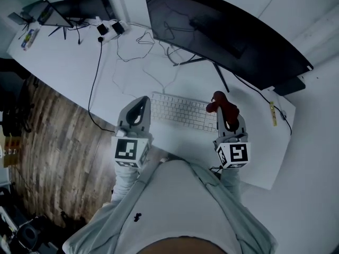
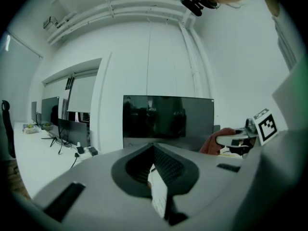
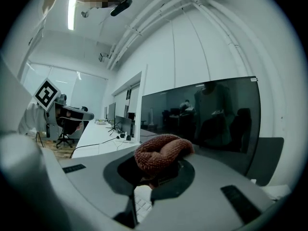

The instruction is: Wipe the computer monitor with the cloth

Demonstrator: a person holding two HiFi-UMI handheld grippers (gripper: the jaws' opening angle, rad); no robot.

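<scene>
Nearest, both grippers are held low over the desk (image 1: 63, 70) edge, in front of the person's torso. The left gripper (image 1: 140, 102) is seen clenched on nothing: its jaws meet at the tips, and only a sliver of keyboard (image 1: 183, 111) shows in the gap below them. The right gripper (image 1: 229, 118) is clamped on the cloth (image 1: 221, 103), a reddish-brown knit wad bunched up above the jaws, with most of it bulging out over the top.

The keyboard lies between and just ahead of the two grippers. Loose cables (image 1: 159, 52) are strewn behind it. The monitor (image 1: 222, 28) stands farthest back, dark and switched off, well apart from the cloth. No contact has been made yet.

Step judged: the cloth is being brought up to the screen, and wiping is not started.

To do it well:
- The right gripper should be raised over the keyboard and cables, not dragged through them.
- The bulging wad should be presented to the glass first, so that no hard jaw edge touches the panel.
- Light, even pressure is advised, in overlapping passes from one side.
- The left gripper could be kept clear or used to steady the stand, since the screen may rock when pushed.
</scene>
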